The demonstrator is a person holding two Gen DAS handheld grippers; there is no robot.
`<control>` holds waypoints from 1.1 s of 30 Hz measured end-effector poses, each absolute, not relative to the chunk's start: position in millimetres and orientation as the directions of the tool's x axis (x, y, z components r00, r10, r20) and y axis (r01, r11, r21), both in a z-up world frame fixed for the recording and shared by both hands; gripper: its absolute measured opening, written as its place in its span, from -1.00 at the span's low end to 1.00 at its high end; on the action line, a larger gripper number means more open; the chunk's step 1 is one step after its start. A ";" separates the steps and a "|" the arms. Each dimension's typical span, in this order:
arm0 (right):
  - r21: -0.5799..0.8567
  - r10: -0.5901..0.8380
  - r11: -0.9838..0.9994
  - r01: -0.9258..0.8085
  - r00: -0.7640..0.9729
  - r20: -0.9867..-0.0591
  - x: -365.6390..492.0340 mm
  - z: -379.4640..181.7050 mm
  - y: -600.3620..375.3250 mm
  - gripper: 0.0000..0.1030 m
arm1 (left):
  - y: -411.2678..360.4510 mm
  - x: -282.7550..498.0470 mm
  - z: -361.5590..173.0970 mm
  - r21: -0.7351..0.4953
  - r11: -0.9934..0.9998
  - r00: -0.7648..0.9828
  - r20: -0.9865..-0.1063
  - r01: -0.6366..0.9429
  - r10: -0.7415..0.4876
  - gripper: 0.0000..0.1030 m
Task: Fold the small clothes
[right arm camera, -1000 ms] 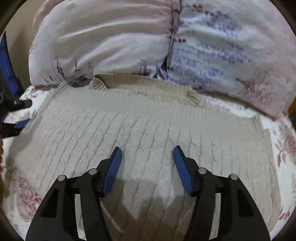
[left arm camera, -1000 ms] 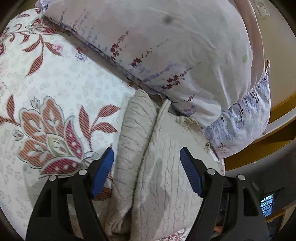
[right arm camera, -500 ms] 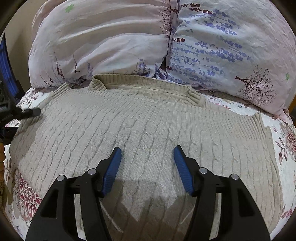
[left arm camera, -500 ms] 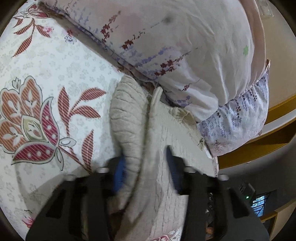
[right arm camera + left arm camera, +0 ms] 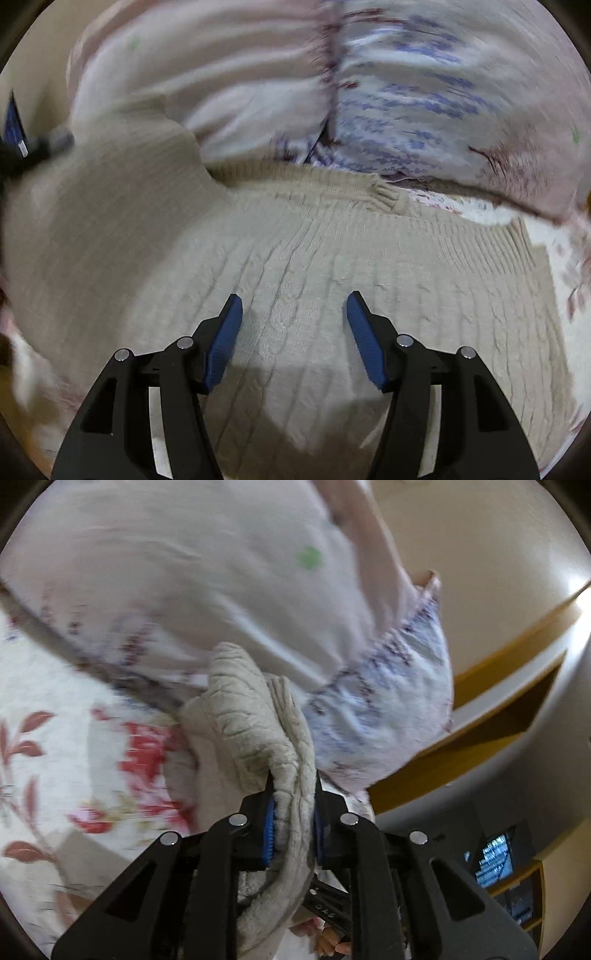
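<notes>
Beige knit wool fills most of what I see: a cable-knit sweater [image 5: 317, 280] lies spread on the flowered bedsheet [image 5: 55, 746], with its neck at the far side against two pillows [image 5: 424, 96].

My left gripper [image 5: 291, 827] has just been closing, and now its blue pads pinch a thick bunch of the sweater's left edge. A second ago that edge lay flat on the bed between open jaws. Now it is up off the sheet and hangs in a soft fold in front of the pillows. From the right wrist camera I can see that side lifted too, rising like a little hill on the left, with the left gripper's blue tip at the far left edge of the picture.

My right gripper [image 5: 293, 332] is over the middle of the sweater. Its jaws stand apart with nothing between them. I cannot tell if the tips touch the knit.

I think this means the first fold has begun. The left side is caught and raised, so next I would carry it over toward the right and lay it on the middle. The wool is thick and floppy, so it may sag or slip as I swing it across.
</notes>
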State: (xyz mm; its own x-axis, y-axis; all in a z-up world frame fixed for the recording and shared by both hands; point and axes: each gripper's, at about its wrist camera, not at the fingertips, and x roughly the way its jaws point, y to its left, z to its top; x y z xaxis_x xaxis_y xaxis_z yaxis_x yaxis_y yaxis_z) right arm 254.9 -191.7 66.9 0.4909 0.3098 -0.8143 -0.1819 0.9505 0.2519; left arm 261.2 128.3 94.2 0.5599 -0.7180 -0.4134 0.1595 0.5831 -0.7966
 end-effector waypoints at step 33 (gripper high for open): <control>0.702 0.605 0.697 0.149 0.405 -0.686 260.3 59.8 -356.3 0.25 | 14.0 257.0 46.6 -0.592 0.784 0.484 -0.638 0.189 -0.599 0.45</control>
State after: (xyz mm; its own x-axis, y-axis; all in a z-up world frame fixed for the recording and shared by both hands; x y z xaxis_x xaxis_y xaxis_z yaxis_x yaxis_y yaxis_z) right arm 260.3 -356.3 59.8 0.4047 0.6047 -0.6860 0.1489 0.6966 0.7018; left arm 257.0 14.0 46.6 0.4845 -0.5987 -0.6378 0.1895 0.7836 -0.5917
